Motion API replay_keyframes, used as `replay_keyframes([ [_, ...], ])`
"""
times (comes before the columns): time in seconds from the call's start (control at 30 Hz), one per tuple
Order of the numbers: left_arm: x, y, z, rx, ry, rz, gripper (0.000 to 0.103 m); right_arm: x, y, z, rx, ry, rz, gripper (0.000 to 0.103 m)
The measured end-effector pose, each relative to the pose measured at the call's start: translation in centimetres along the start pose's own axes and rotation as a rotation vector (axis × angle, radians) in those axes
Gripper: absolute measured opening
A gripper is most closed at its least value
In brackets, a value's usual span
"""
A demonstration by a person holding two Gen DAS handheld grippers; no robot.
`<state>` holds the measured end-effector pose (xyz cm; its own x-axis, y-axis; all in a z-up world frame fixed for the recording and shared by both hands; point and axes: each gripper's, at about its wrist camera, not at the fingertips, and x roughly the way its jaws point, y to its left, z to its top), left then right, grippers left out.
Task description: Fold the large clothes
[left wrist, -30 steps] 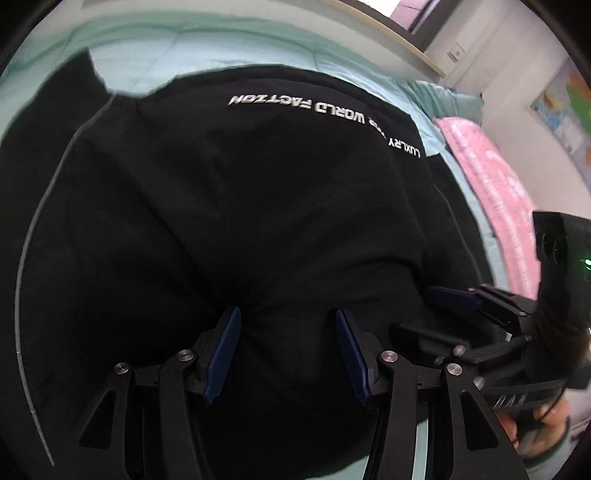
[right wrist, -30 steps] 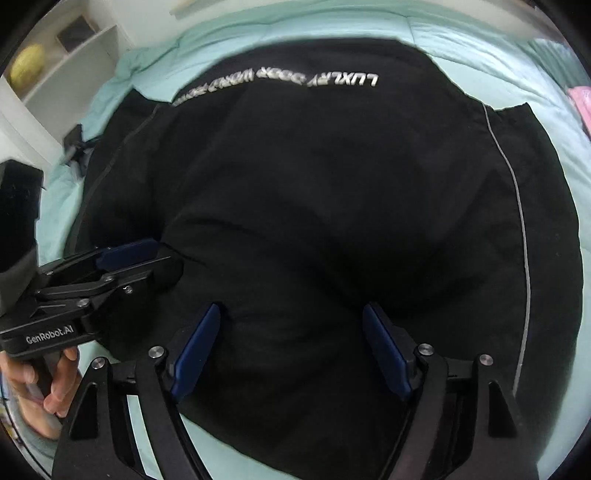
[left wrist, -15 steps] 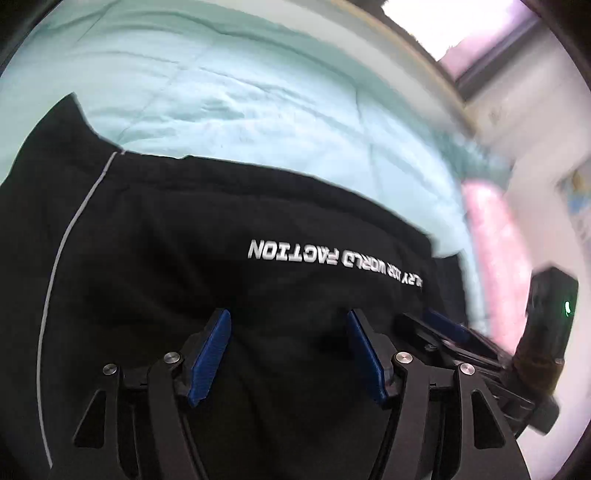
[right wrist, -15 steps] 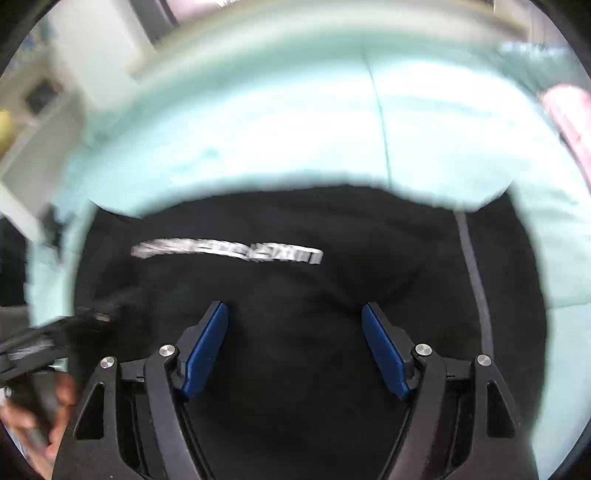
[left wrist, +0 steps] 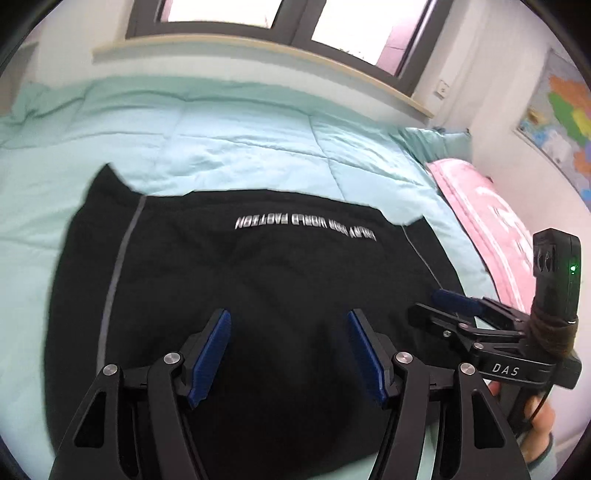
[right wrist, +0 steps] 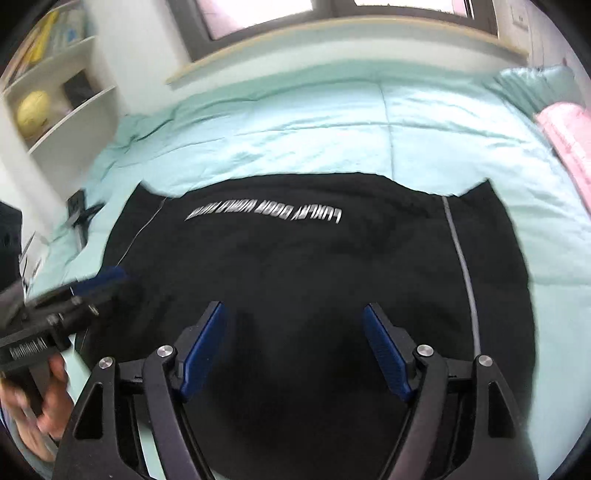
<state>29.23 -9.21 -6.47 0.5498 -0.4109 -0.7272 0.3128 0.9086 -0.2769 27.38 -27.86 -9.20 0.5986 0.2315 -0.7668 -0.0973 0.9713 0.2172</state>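
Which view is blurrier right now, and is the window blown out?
Right wrist view: more smear, the white lettering on the black garment streaks and the left gripper at the edge is blurred. Left wrist view: lettering softer but readable, the right gripper fairly sharp. The window is overexposed in both, with fisheye bending at the rims.

Mint quilt, pink blanket, wall map, perhaps a yellow ball shelved.

— What's the black garment like?
— Matt, soft cloth, with shiny silver lettering.
— And beneath?
— A quilted mint bedspread, smooth with a faint sheen.
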Motion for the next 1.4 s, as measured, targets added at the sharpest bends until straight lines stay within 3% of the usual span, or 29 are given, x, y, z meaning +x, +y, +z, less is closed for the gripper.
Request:
replay_keyframes([
  [0.07, -1.1, 0.2, -2.4, 0.005, 0.009, 0.057, 0.067, 0.1, 1.1, -2.3, -0.036, 0.054, 0.006, 0.080],
  [0.13, 0.4, 0.7, -3.9, -0.020, 0.034, 0.118, 0.067, 1.7, 2.1, -3.9, -0.073, 0.092, -0.023, 0.080],
  [0.23, 3.4, 3.7, -5.6, -0.092, 0.095, 0.103, 0.069, 3.0, 0.0, -6.4, -0.091, 0.077, -0.058, 0.085],
  [0.3, 4.9, 4.7, -6.4, -0.106, 0.044, 0.096, 0.070, 3.2, 0.0, -7.6, -0.109, -0.025, -0.047, 0.089],
  [0.33, 5.1, 4.6, -6.8, -0.106, 0.032, 0.097, 0.070, 3.0, 0.2, -8.7, -0.138, -0.119, -0.045, 0.090],
  [0.4, 5.3, 4.6, -7.0, -0.103, 0.021, 0.104, 0.070, 3.2, -0.1, -10.3, -0.140, -0.200, -0.048, 0.090],
  [0.6, 4.6, 4.5, -8.7, -0.051, -0.075, 0.115, 0.071, 3.2, -0.4, -10.9, -0.124, -0.215, -0.050, 0.090],
  [0.7, 3.4, 3.8, -11.4, 0.013, -0.229, 0.115, 0.071, 3.3, -0.5, -10.4, -0.109, -0.214, -0.052, 0.090],
  [0.8, 3.3, 3.6, -11.4, 0.019, -0.219, 0.123, 0.071, 2.7, -0.1, -10.2, -0.100, -0.213, -0.097, 0.090],
  [0.93, 2.6, 3.1, -11.1, -0.008, -0.158, 0.091, 0.071, 1.2, -0.5, -11.2, -0.018, -0.188, -0.087, 0.091],
  [1.07, -1.3, 3.6, -11.8, 0.048, -0.085, 0.042, 0.071, -1.1, -0.6, -13.7, -0.023, -0.109, -0.077, 0.092],
  [1.17, -7.7, 4.1, -12.4, 0.126, -0.201, 0.101, 0.075, -2.5, -0.1, -15.8, -0.142, -0.059, -0.238, 0.092],
  [1.23, -10.1, 5.3, -12.3, 0.142, -0.224, 0.157, 0.081, -3.9, -0.7, -16.9, -0.207, -0.052, -0.355, 0.092],
  [1.3, -12.2, 7.7, -11.6, 0.131, -0.216, 0.243, 0.081, -5.7, -1.9, -16.8, -0.207, -0.063, -0.369, 0.092],
  [1.4, -13.7, 11.1, -10.4, 0.074, -0.218, 0.303, 0.081, -9.3, -4.9, -14.6, -0.117, -0.126, -0.345, 0.092],
])
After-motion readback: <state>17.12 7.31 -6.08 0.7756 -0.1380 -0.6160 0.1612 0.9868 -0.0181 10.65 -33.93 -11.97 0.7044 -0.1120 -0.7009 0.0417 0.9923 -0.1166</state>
